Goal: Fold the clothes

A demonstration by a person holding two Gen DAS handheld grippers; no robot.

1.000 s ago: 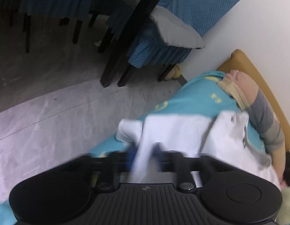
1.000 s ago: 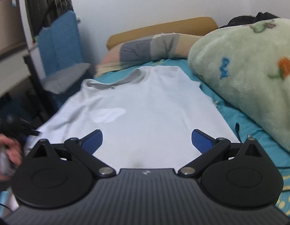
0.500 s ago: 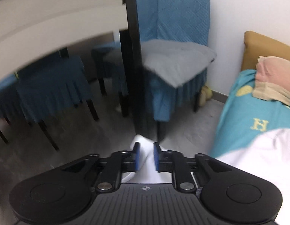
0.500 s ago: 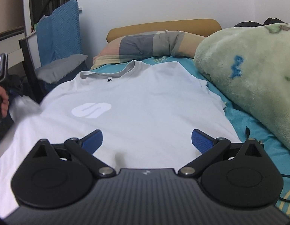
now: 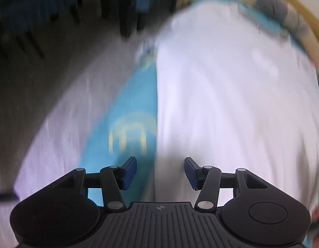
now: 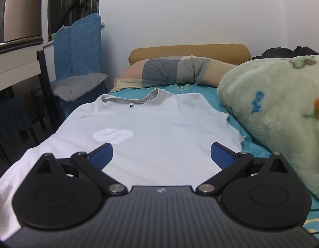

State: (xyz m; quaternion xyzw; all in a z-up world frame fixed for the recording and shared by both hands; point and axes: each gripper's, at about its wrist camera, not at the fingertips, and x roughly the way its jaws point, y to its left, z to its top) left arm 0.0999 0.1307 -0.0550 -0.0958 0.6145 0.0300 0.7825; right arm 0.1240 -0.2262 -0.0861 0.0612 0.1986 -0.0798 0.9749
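The white T-shirt lies spread flat, front up, on the bed, seemingly with no fold made, though the left view is blurred, while the left gripper and right gripper hover above it, both spread wide and empty.

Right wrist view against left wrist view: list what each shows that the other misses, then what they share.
Only the right wrist view shows the fluffy green blanket, the shirt's collar and chest logo, and the open right gripper.

Only the left wrist view, which is badly blurred, shows the grey floor beside the bed, the yellow print on the sheet, and the open left gripper.

Both show the white shirt spread flat on the teal sheet, the pillow and the tan headboard.
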